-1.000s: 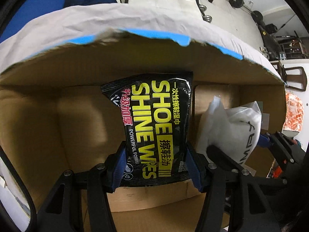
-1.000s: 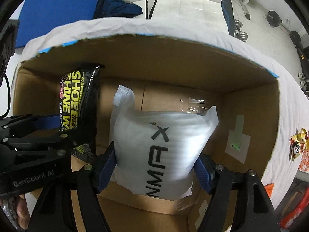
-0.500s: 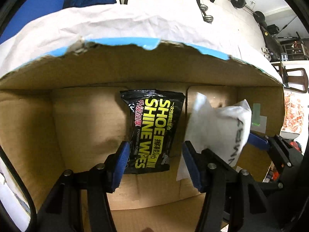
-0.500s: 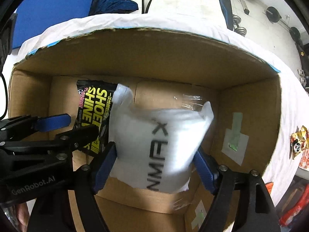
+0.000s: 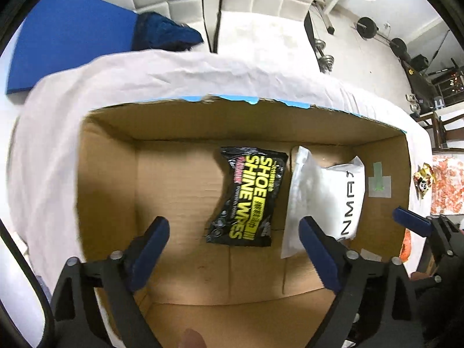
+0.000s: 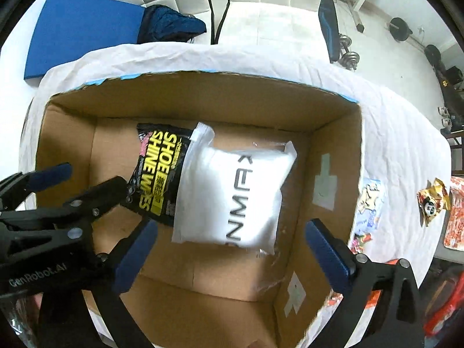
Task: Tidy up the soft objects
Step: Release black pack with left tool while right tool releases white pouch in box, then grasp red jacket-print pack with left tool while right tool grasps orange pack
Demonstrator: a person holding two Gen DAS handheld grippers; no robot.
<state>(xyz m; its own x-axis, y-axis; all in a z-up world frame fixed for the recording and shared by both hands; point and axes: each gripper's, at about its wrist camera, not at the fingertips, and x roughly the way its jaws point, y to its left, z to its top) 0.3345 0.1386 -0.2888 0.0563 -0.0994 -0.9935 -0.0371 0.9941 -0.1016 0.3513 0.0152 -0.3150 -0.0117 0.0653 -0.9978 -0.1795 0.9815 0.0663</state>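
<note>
White-clothed table [image 5: 52, 150] at left; both packs lie in the box [image 5: 110, 179]; left gripper [image 5: 232, 249] and right gripper [image 6: 229, 246] gape empty; next, fetch another.

1. The cardboard box [image 5: 107, 191] is open on top, walled on all sides.
2. The left floor half lies bare.
3. The shoe shine wipes pack [image 5: 246, 200] and white pouch [image 5: 322, 200] fill the right half, touching.
4. The left gripper [image 5: 235, 249] and right gripper [image 6: 232, 249], jaws spread, crowd the near edge.

Wipes pack [image 5: 246, 200] & white pouch [image 5: 322, 197] in box [image 5: 107, 179]
</note>
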